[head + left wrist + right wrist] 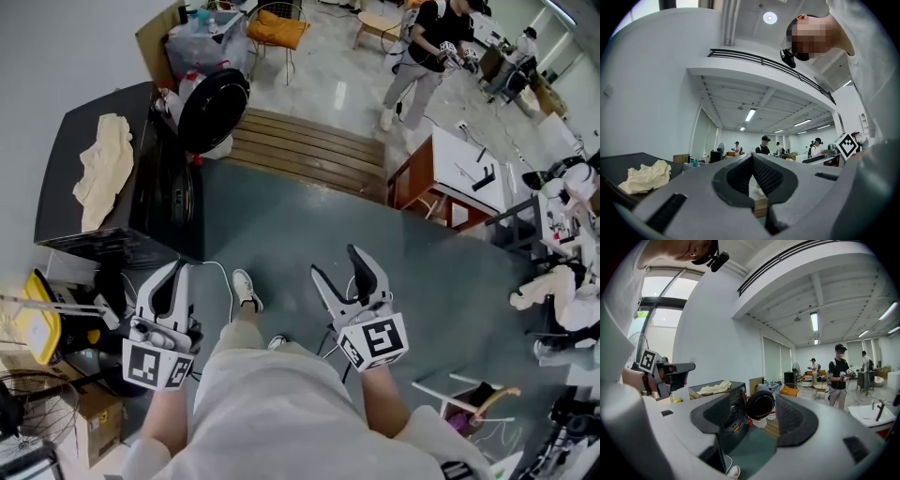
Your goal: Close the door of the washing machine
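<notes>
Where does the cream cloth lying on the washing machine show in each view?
Head view: cream cloth at upper left, on the machine's top.
Left gripper view: lower left, left of the jaws.
Right gripper view: left of centre, above the jaws.
Shared landmark: the dark washing machine beneath it.

Far from you on the left stands the black washing machine (173, 202), with its front turned to the right. Its round dark door (214, 111) is open, swung wide out at the machine's far side.
</notes>
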Demonstrator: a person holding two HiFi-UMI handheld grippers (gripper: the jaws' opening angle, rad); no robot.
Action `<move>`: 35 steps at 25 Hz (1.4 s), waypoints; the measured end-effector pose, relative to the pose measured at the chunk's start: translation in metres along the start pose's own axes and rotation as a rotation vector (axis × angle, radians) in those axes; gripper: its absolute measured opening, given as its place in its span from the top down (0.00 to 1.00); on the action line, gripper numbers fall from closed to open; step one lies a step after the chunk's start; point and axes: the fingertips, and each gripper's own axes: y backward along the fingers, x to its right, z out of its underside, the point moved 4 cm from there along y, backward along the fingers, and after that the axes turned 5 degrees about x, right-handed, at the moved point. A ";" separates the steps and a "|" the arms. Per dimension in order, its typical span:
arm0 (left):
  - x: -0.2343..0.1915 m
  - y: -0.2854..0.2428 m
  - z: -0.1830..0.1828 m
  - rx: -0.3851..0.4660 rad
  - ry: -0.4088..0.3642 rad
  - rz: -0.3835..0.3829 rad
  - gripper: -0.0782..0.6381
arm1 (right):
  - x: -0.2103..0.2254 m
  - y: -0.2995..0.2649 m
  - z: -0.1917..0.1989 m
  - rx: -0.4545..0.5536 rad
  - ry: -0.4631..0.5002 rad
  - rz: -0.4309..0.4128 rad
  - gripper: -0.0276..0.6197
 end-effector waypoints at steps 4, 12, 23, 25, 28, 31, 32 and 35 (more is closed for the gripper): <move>-0.050 -0.039 0.023 0.017 0.032 -0.038 0.88 | 0.017 -0.063 0.002 -0.043 0.046 -0.027 0.53; -0.174 -0.145 0.032 0.070 0.058 -0.104 0.88 | 0.043 -0.240 -0.041 -0.066 0.127 -0.112 0.52; -0.260 -0.205 0.031 0.076 0.034 -0.175 0.88 | 0.061 -0.368 -0.047 -0.087 0.139 -0.196 0.52; -0.263 -0.209 0.037 0.047 0.038 -0.206 0.88 | 0.072 -0.386 -0.041 -0.102 0.141 -0.213 0.52; -0.272 -0.226 0.042 0.016 0.029 -0.258 0.88 | 0.096 -0.418 -0.039 -0.108 0.135 -0.243 0.52; -0.287 -0.256 0.041 0.027 0.017 -0.325 0.88 | 0.128 -0.458 -0.035 -0.111 0.133 -0.272 0.52; -0.290 -0.267 0.038 0.040 0.027 -0.351 0.88 | 0.138 -0.472 -0.033 -0.118 0.142 -0.291 0.52; -0.288 -0.304 0.024 0.066 0.017 -0.378 0.88 | 0.167 -0.510 -0.030 -0.132 0.178 -0.347 0.52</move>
